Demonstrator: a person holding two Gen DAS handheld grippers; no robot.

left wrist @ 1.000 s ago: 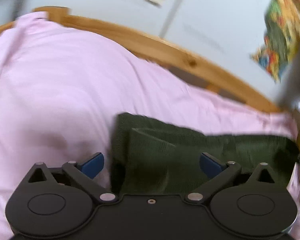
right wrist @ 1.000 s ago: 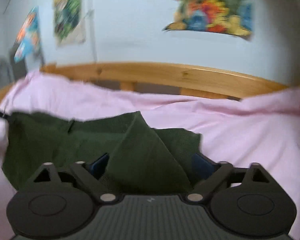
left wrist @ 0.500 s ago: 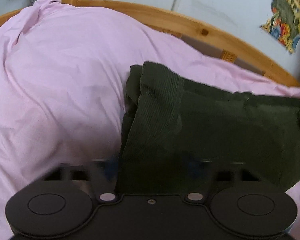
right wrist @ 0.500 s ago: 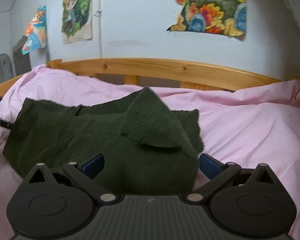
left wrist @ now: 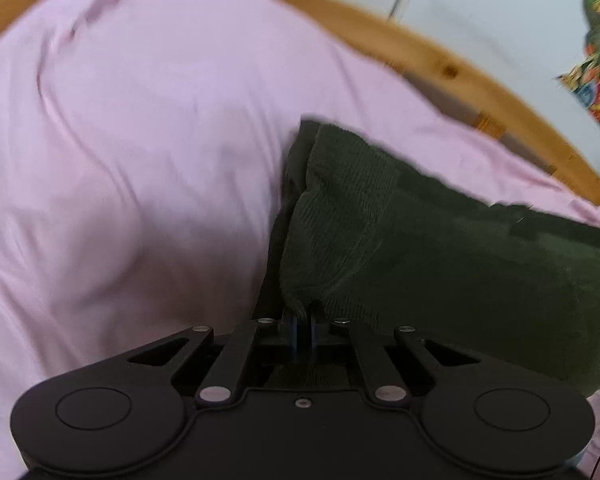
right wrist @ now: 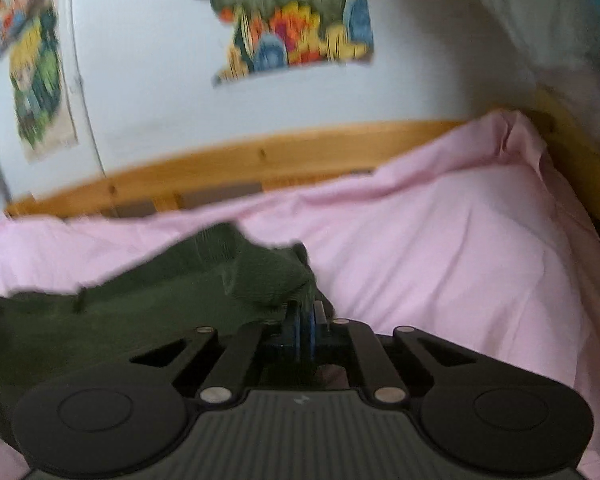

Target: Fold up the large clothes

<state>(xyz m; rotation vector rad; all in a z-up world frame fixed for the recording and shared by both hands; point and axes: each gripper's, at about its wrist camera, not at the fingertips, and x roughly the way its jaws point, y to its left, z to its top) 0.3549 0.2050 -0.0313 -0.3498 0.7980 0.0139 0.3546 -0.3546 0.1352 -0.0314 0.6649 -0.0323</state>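
Observation:
A dark green knitted sweater [left wrist: 440, 248] lies on a pink bedsheet [left wrist: 140, 160]. My left gripper [left wrist: 303, 320] is shut on the sweater's left edge, its blue pads pinching a fold of knit. The sweater also shows in the right wrist view [right wrist: 140, 308], spreading to the left. My right gripper [right wrist: 304, 320] is shut on the sweater's right corner, which bunches just above its blue pads. The fabric hides both sets of fingertips in part.
A wooden bed frame [left wrist: 440, 64] curves along the far side of the bed, also in the right wrist view [right wrist: 240, 160]. Behind it is a pale wall with colourful posters [right wrist: 292, 28]. Pink sheet [right wrist: 460, 248] spreads to the right of the sweater.
Both grippers were open around the sweater's edges and have closed on the fabric. The right view has tilted upward and the sweater's right corner is bunched at the pads.

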